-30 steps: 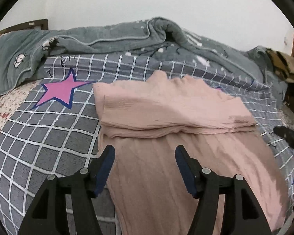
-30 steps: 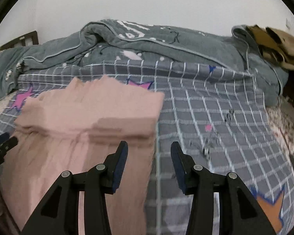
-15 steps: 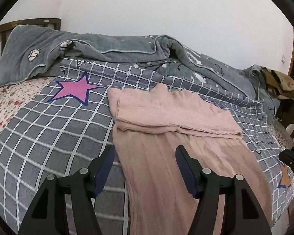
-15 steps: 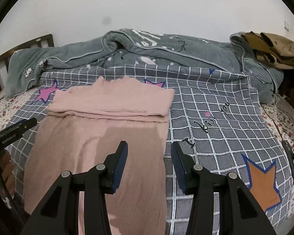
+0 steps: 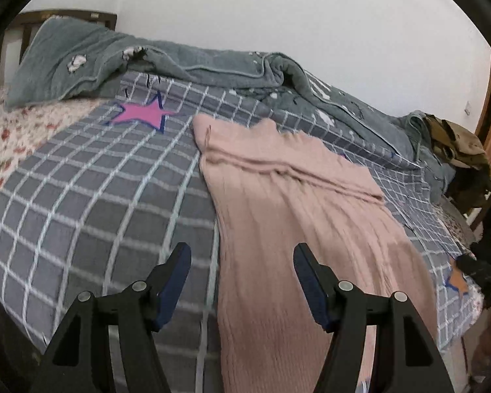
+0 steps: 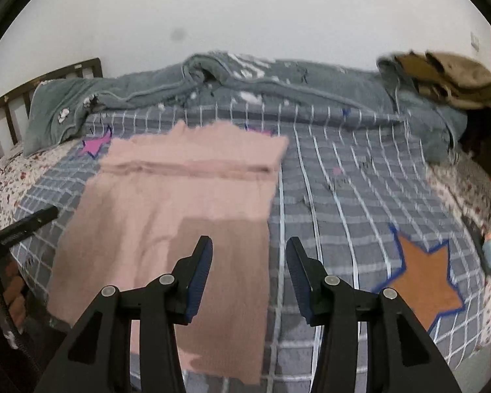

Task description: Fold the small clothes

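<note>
- While both grippers hover above the near edge of the bed, the pink garment [image 5: 298, 216] lies flat on the grey checked bedsheet [image 5: 91, 196], its far end folded back over itself into a doubled band.
- No container is in view; the bedsheet alone carries the pink garment.
- Left gripper [image 5: 242, 255]: jaws stand moderately wide with nothing between the pads. It hangs over the garment's left edge, clear of the cloth.
- Right gripper [image 6: 248, 249]: jaws stand part open and empty, over the garment's right edge, not touching it.
- In the right wrist view, the left gripper's black finger shows at the left border, just beside the garment's left side.
- A rumpled grey blanket [image 6: 278, 85] lies along the far side of the bed, against the white wall; a brown garment [image 6: 455, 75] sits on its right end.
- A pink star [image 5: 144, 114] and an orange star [image 6: 422, 278] are printed on the sheet, left and right of the garment.
- Compared with a second ago, both cameras sit farther back from the fold: more of the sheet and the near hem shows, and the jaws' spacing is nearly unchanged.
</note>
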Available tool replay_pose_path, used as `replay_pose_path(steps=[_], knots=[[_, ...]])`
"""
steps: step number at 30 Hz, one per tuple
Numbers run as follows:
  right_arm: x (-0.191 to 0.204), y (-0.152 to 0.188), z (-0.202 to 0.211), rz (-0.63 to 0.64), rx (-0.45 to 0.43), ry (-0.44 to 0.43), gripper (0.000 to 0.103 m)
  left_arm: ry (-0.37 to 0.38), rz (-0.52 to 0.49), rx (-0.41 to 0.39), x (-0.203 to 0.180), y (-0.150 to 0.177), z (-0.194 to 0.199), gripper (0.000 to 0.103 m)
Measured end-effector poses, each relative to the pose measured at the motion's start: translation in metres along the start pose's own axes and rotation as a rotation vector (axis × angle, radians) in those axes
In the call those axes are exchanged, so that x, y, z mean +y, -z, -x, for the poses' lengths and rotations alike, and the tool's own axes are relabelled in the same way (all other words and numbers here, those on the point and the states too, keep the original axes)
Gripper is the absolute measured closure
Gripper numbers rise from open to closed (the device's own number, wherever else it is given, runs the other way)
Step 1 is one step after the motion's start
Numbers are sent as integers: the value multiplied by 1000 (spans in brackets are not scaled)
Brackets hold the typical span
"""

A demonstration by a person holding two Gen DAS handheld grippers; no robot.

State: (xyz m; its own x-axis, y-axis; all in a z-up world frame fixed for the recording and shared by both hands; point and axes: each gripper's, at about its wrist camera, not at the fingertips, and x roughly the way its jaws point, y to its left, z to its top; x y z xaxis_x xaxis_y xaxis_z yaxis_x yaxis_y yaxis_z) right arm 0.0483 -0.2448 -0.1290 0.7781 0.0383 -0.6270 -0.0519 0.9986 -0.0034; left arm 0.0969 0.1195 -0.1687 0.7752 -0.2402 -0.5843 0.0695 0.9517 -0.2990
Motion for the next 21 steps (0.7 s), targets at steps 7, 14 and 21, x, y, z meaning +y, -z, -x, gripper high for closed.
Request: replay_pose_path(steps=[7, 14, 21], knots=[[-20, 55, -15, -62, 105, -88, 57, 76, -11, 89, -7, 35, 10, 38], [-19, 87, -25, -80, 161, -130, 57, -1, -36, 141, -10, 60, 12, 38], [-16, 96, -38, -95, 188, -147, 57, -23, -53, 172, -9, 68, 8, 41]])
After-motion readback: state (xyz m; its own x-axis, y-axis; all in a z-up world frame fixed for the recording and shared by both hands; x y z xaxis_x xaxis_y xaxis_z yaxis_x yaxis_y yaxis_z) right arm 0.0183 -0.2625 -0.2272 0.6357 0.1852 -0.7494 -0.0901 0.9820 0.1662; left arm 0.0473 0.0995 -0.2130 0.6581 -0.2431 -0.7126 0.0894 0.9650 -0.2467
